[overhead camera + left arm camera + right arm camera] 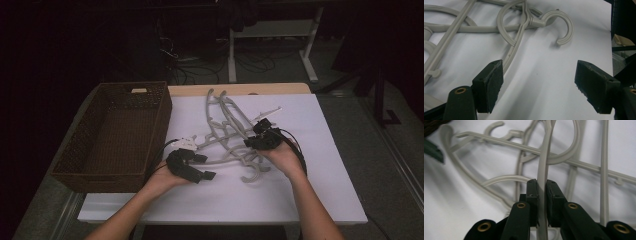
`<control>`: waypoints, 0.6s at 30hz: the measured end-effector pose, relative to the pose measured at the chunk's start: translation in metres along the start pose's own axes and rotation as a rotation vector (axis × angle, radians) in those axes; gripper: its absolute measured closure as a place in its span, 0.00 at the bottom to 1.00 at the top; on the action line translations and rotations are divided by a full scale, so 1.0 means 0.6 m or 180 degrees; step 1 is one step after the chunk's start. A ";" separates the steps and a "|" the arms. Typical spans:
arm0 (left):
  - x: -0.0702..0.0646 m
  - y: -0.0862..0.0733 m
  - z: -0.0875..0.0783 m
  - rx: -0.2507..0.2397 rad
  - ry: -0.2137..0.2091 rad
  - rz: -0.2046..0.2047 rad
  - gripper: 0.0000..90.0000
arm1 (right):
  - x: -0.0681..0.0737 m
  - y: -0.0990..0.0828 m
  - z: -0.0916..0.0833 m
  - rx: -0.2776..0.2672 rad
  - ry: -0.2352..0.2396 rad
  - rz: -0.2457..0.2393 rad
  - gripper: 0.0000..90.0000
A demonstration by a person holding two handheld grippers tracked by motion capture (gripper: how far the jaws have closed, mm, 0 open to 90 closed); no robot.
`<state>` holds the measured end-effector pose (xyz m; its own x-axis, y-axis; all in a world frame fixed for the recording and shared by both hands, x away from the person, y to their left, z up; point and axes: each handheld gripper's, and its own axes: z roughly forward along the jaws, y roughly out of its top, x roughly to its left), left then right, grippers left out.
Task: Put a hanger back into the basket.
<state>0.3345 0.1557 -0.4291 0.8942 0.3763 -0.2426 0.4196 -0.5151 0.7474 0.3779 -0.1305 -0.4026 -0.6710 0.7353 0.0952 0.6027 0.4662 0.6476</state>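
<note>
Setup: white table top [310, 165], wicker basket [112, 135] at its left edge, a tangled pile of grey plastic hangers [227, 132] in the middle.

Right gripper [257, 137]: jaws clamped on a single hanger bar [543, 170]. In the right gripper view the bar runs straight up between the two pads [533, 192], pinched on both faces. The grip sits on a long, straight section, probably because that part offers flat contact and lets one hanger be levered out of the interlocked heap (hooks and arms cross each other in several places). The pile lies directly ahead of this gripper, touching it at the held bar, and extends away toward the far edge of the table.

Left gripper [192, 167]: jaws wide apart, holding nothing. It rests near the table surface just beside the near-left end of the pile. In the left gripper view a hanger hook [560, 27] lies ahead and between the jaw lines, well short of being enclosed; a curved arm [512, 53] passes close by the left pad [494, 85]. Whether that pad touches the arm cannot be settled from this angle.

Judgement: the open left gripper is placed to pin or take a neighbouring hanger while the right separates its own. Basket stands empty, just to the left of the left hand [162, 180].
</note>
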 end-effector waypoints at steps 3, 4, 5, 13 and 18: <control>0.000 0.000 0.000 -0.0003 0.0000 0.0002 0.26 | 0.014 0.001 -0.004 -0.0037 0.0023 -0.0149 0.90; 0.000 0.000 -0.001 -0.0004 0.0000 0.0002 0.26 | 0.019 0.001 -0.005 -0.0037 0.0036 -0.0209 0.90; 0.000 0.000 -0.001 -0.0005 0.0001 0.0001 0.26 | 0.025 0.001 -0.006 -0.0030 0.0061 -0.0266 0.90; -0.004 -0.003 -0.005 0.0006 0.0001 0.0009 0.26 | 0.051 -0.017 -0.006 0.0091 0.0164 -0.0610 0.89; -0.013 -0.012 -0.007 0.0033 -0.0024 0.0016 0.26 | 0.049 -0.032 0.002 0.0227 0.0235 -0.0638 0.88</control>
<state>0.3238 0.1598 -0.4298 0.8974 0.3679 -0.2435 0.4166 -0.5249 0.7423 0.3471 -0.1174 -0.4132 -0.8087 0.5876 0.0267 0.4813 0.6350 0.6043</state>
